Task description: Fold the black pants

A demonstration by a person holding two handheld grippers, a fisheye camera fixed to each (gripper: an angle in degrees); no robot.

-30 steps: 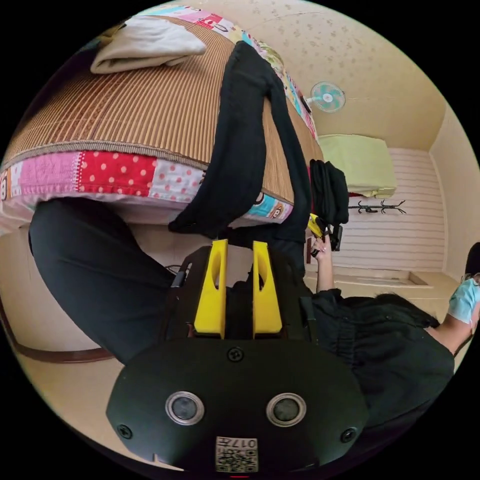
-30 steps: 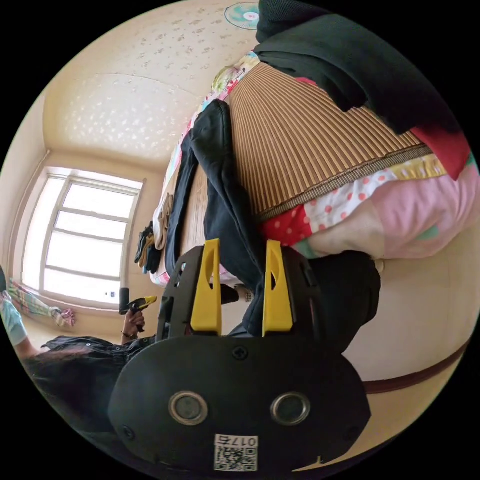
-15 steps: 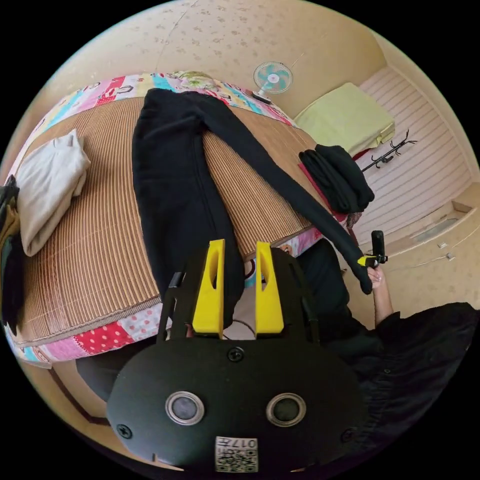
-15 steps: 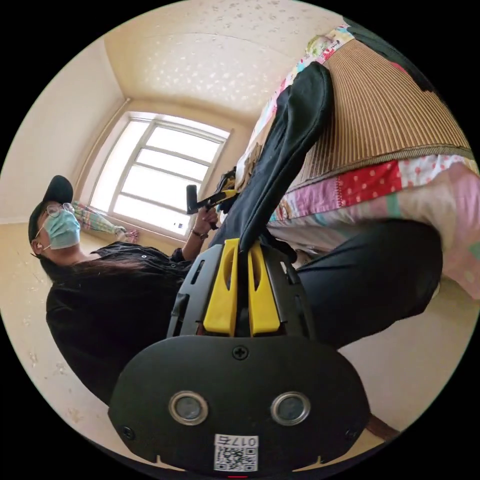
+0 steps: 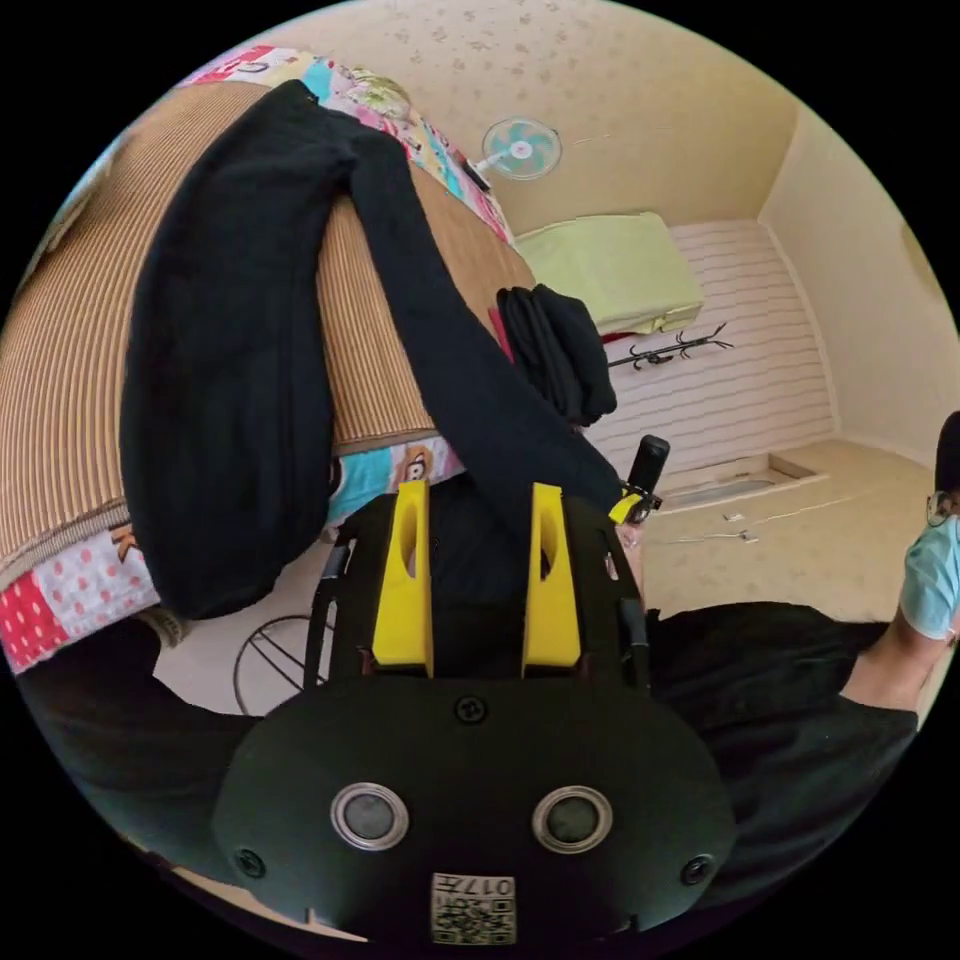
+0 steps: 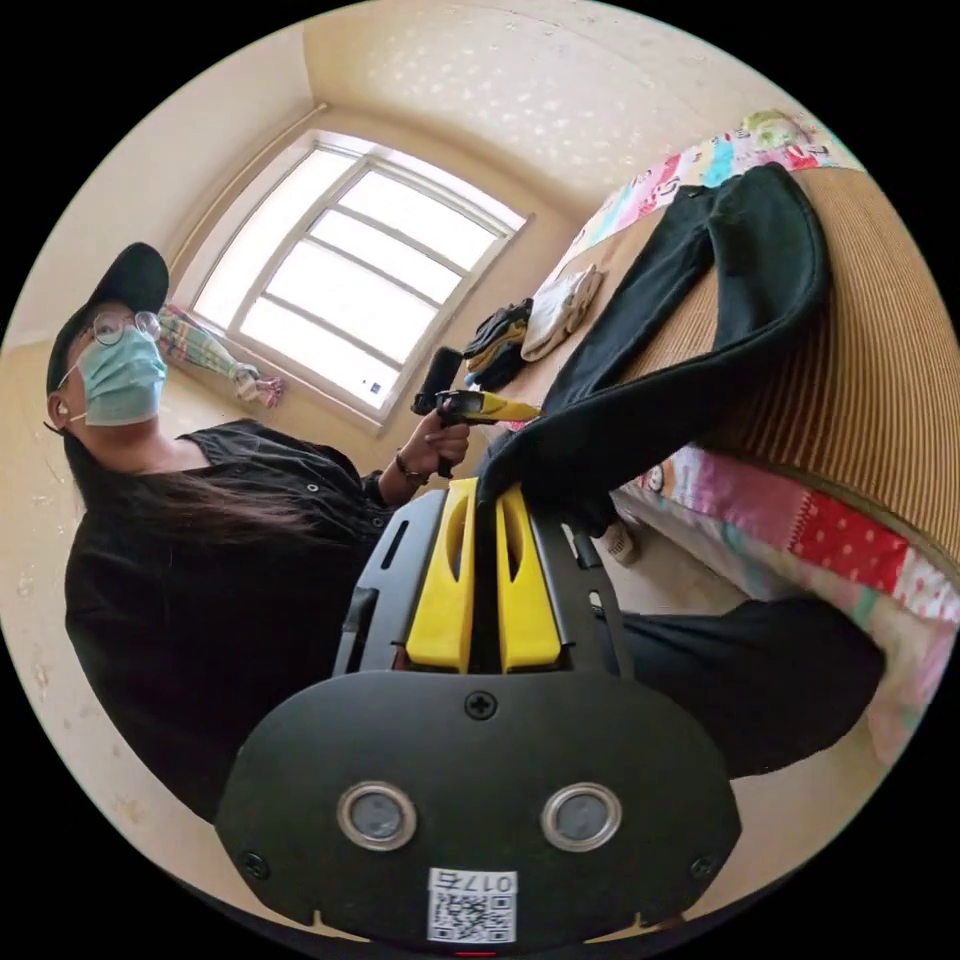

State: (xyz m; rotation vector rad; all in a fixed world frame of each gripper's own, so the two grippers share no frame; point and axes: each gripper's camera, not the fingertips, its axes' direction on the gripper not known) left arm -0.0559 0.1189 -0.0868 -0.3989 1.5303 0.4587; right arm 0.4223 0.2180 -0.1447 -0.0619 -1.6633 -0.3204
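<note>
The black pants (image 5: 230, 330) lie on the bed's woven mat (image 5: 60, 330). One leg hangs over the bed's edge. The other leg (image 5: 460, 390) stretches off the bed to my right gripper (image 5: 632, 500). In the right gripper view, my right gripper (image 6: 486, 487) is shut on that leg's end (image 6: 560, 450), and the rest of the pants (image 6: 760, 250) stays on the mat. My left gripper (image 5: 478, 487) is open, with the stretched leg crossing just past its tips. A hand holds the left gripper (image 6: 520, 410) close beside the held leg.
Folded black clothes (image 5: 560, 350) sit at the mat's far side, with green bedding (image 5: 610, 270), a fan (image 5: 520, 148) and a coat rack (image 5: 670, 350) beyond. Folded pale clothes (image 6: 560, 300) and a dark pile (image 6: 500, 335) lie near the window (image 6: 340, 280). The person (image 6: 200, 560) stands by the bed.
My right gripper went from open to shut on the pant leg's end and pulled it off the bed. My left gripper's jaws have spread wider. Both cameras swung.
</note>
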